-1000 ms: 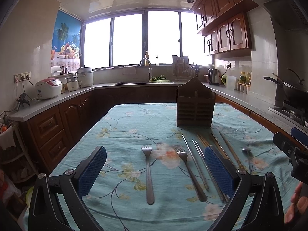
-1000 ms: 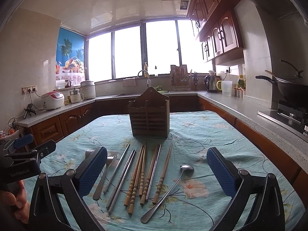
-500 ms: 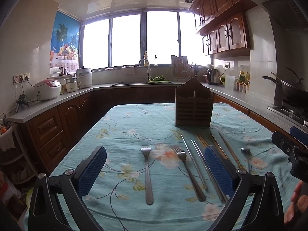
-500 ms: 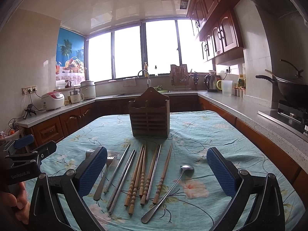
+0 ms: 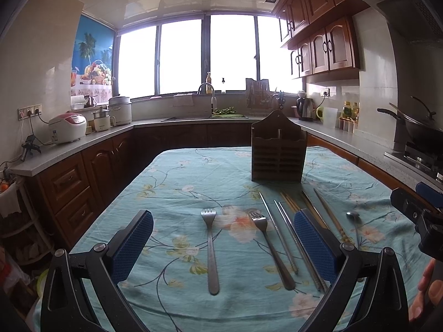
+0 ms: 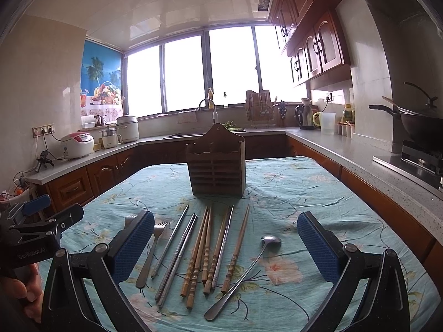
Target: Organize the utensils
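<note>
Landmark: sink faucet (image 6: pixel 207 104) at the back counter, below the windows (image 6: pixel 210 69).
- Left of faucet: tall white cooker (image 6: pixel 127 132), small steamer pot (image 6: pixel 109 137), white-and-red rice cooker (image 6: pixel 77 144), wall sockets (image 6: pixel 43 130), fruit-and-palm poster (image 6: pixel 101 78).
- Right of faucet: knife rack (image 6: pixel 258 108), electric kettle (image 6: pixel 304 116), clear jug (image 6: pixel 326 123), wok (image 6: pixel 415 126) on gas stove (image 6: pixel 420 160), wooden wall cabinets (image 6: pixel 313 38).
- In front of faucet: table under teal floral tablecloth (image 6: pixel 290 191).

Surface (image 6: pixel 318 193) right of the wooden holder (image 6: pixel 216 166) is bare; chopsticks (image 6: pixel 205 251), forks (image 5: pixel 210 246) and spoon (image 6: pixel 243 271) crowd its near side.
</note>
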